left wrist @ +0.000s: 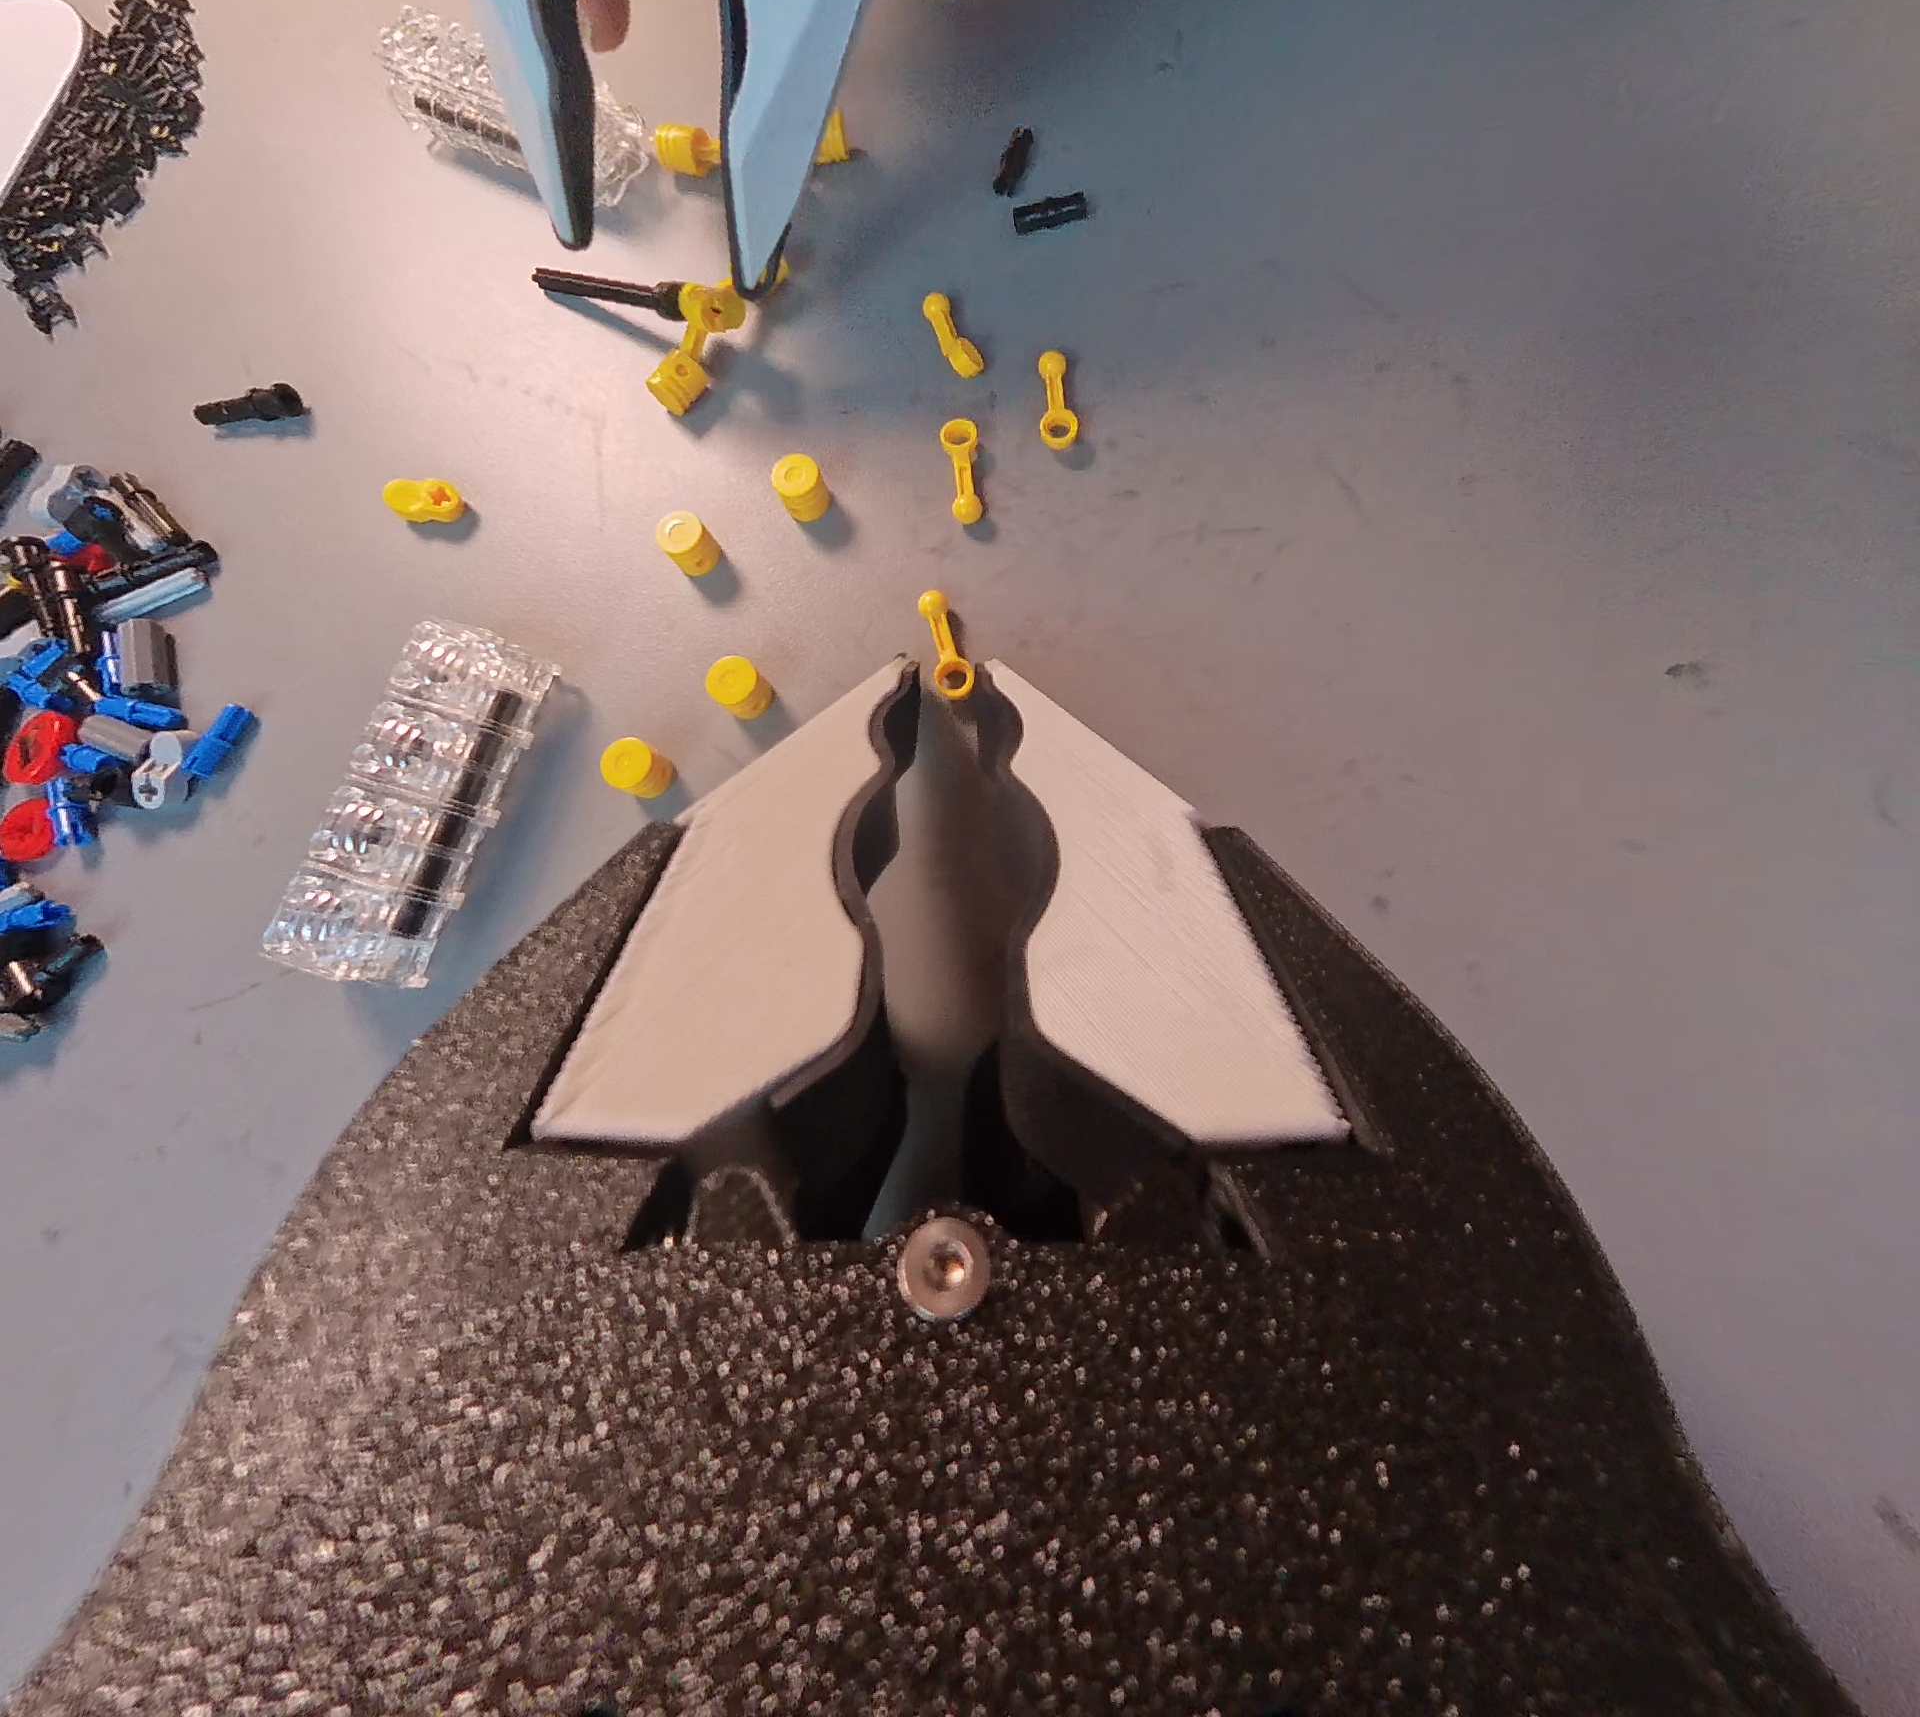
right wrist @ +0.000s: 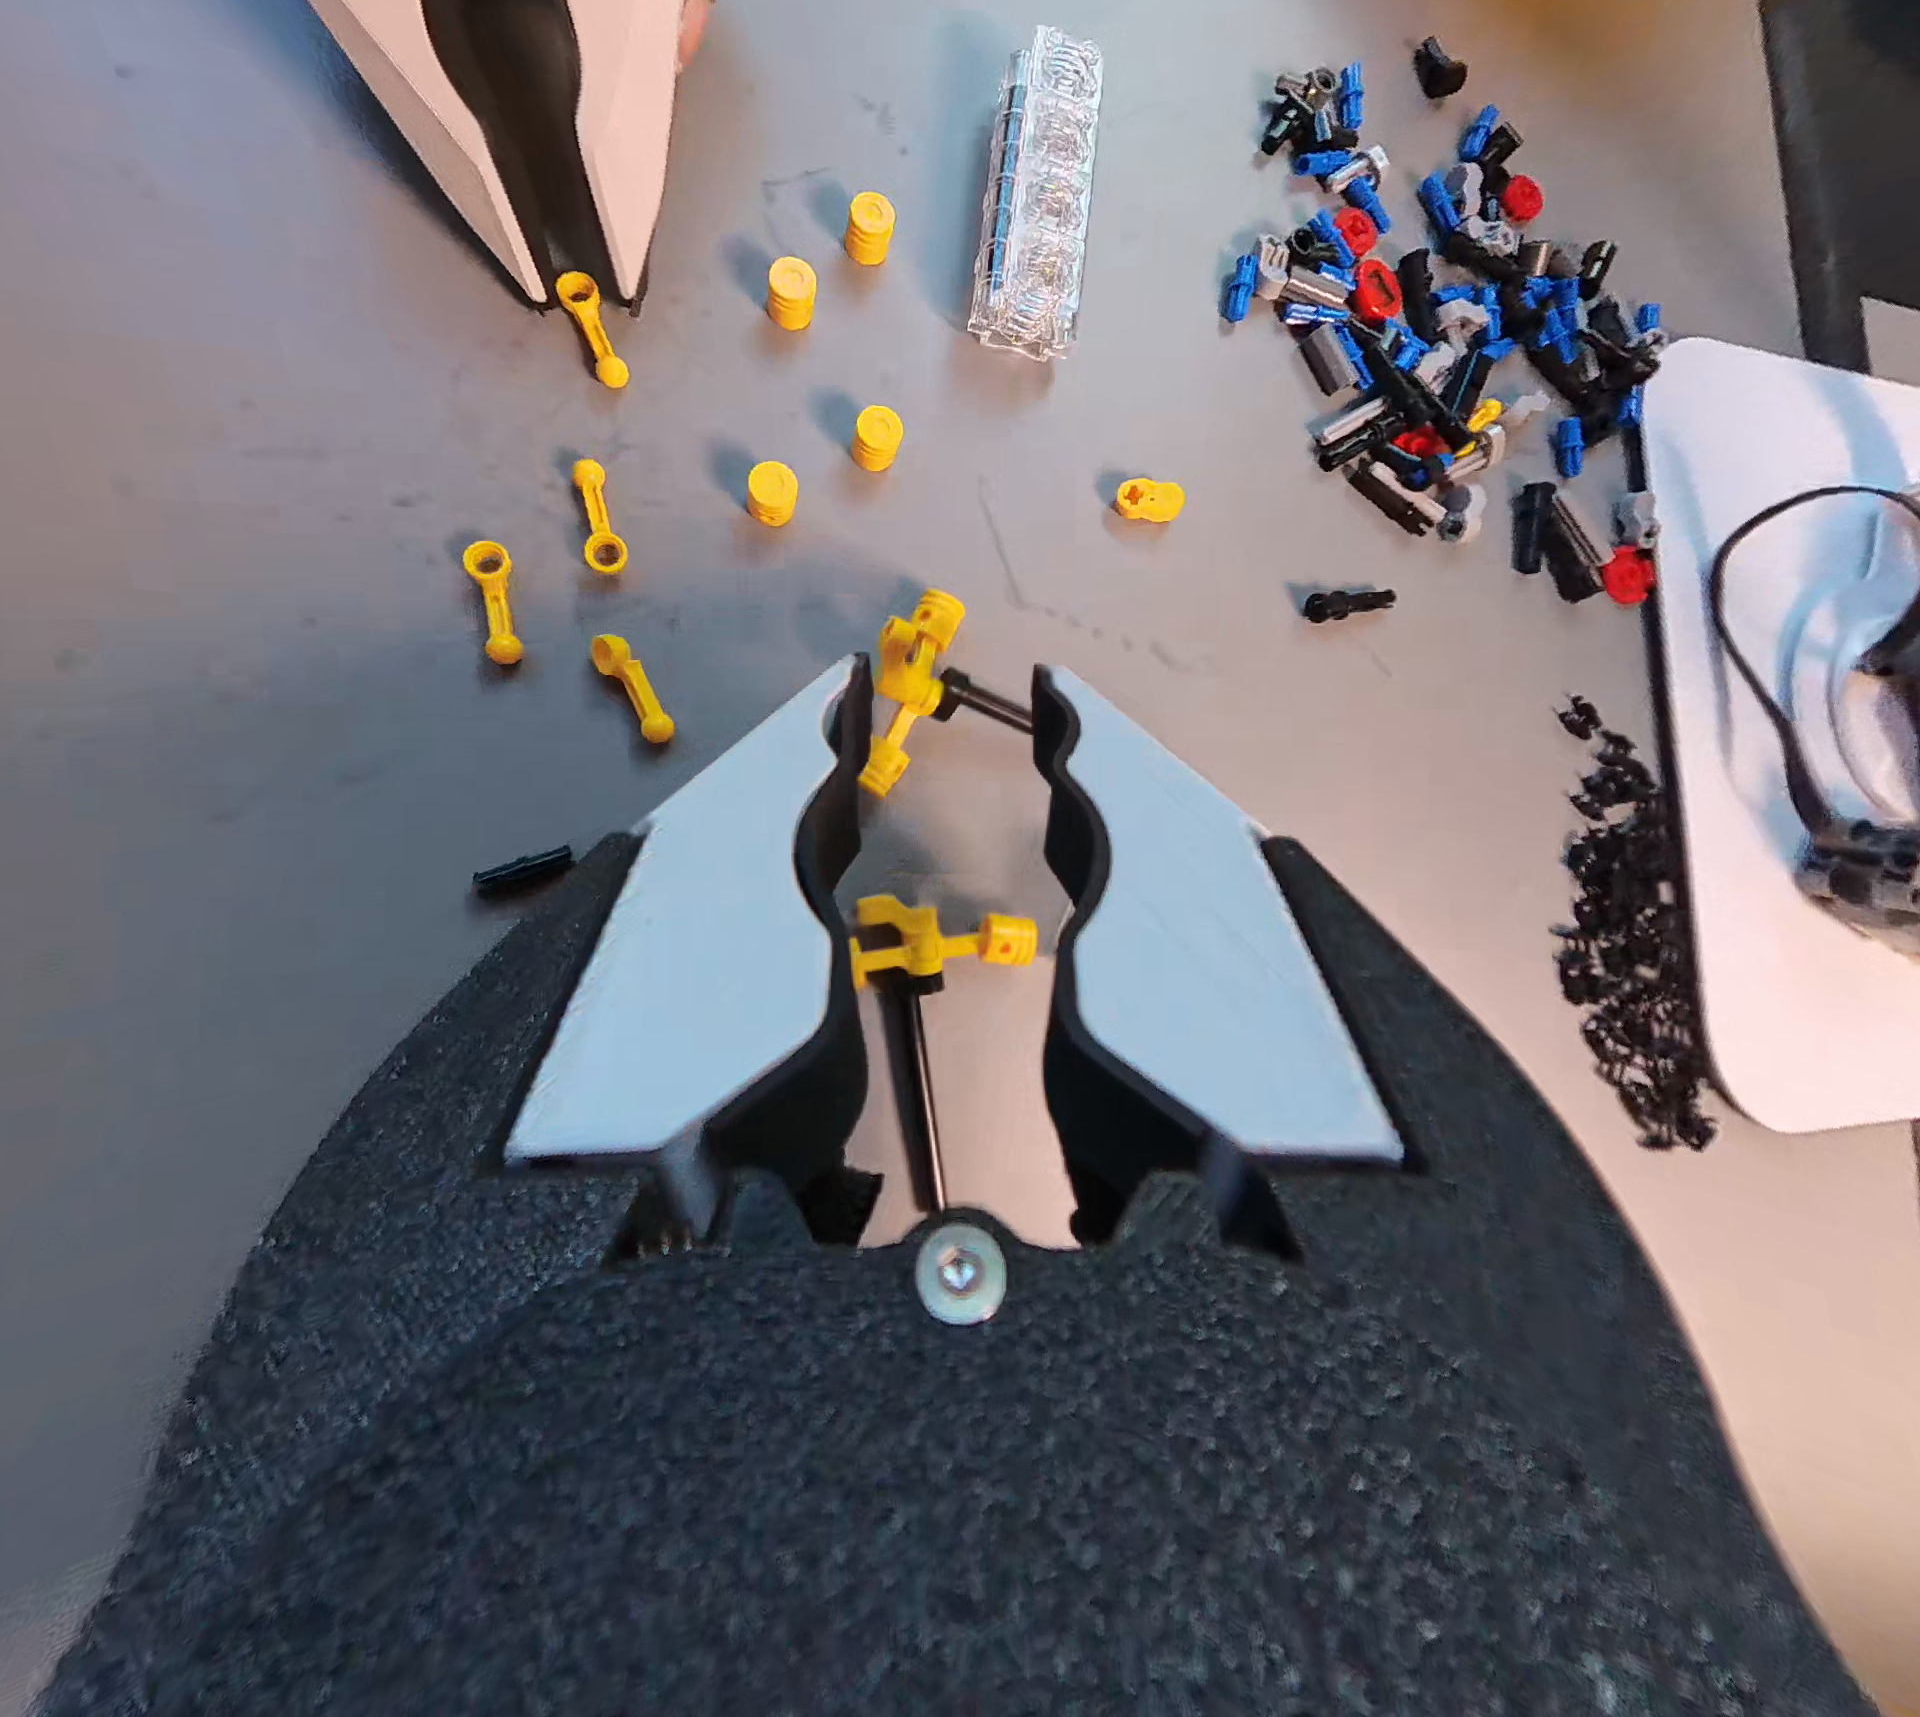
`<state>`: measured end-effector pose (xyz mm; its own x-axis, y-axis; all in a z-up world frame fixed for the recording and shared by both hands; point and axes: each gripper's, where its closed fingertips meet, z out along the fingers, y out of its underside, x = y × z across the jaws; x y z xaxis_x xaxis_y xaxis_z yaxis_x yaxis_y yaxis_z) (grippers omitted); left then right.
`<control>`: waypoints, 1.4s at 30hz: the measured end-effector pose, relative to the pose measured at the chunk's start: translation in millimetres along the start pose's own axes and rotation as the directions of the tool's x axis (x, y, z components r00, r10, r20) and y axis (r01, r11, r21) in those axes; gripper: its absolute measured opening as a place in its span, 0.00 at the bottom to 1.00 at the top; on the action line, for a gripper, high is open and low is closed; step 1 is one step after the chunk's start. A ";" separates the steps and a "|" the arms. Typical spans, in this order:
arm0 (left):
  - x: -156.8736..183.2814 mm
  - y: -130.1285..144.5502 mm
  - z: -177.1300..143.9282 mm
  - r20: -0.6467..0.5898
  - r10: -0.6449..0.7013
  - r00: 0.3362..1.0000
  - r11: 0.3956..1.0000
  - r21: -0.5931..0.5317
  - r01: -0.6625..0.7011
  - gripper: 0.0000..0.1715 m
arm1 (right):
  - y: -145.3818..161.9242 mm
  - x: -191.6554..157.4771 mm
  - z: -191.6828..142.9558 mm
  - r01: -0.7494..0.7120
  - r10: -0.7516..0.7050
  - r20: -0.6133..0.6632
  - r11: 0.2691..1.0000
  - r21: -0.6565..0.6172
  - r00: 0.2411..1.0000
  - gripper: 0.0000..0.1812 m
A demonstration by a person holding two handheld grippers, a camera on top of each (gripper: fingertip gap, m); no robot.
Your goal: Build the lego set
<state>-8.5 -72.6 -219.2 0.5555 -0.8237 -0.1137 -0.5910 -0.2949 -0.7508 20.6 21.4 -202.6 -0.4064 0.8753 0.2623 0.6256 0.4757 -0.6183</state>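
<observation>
The left gripper (left wrist: pixel 948 668) is seen with its fingertips drawn close about the ring end of a small yellow rod (left wrist: pixel 943 641) that lies on the grey table (left wrist: pixel 1455 524); whether the ring is actually clamped cannot be told. Four yellow cylinders (left wrist: pixel 688 543) are scattered just to the left of this gripper, and three more yellow rods (left wrist: pixel 958 467) lie a little farther ahead. A clear plastic block (left wrist: pixel 410 805) with a dark bar inside lies to the left, and beyond it a heap of blue, red, grey and black pieces (left wrist: pixel 94 691) is spread.

The right gripper (right wrist: pixel 945 680) is held with its fingers spread wide and nothing grasped. Between and just beyond its tips lies a yellow assembly on a black axle (right wrist: pixel 914 680); a second, similar assembly (right wrist: pixel 935 945) lies lower down between the fingers. A loose yellow connector (right wrist: pixel 1148 499) and a black pin (right wrist: pixel 1345 602) are found to the right, near a pile of tiny black parts (right wrist: pixel 1631 940) beside a white tray (right wrist: pixel 1766 732).
</observation>
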 end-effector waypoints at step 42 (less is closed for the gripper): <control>-21.9 -106.4 -33.7 -0.022 -0.268 0.963 0.811 0.535 0.238 0.14 | -93.2 -9.9 -66.2 -0.285 0.442 -0.072 0.685 0.670 0.894 0.11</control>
<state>22.5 -39.5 -114.8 0.6803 -0.7253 0.1059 -0.0342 -0.1758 -0.9838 10.4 -25.8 -98.5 -0.0390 0.9991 0.0144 0.0980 0.0182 -0.9950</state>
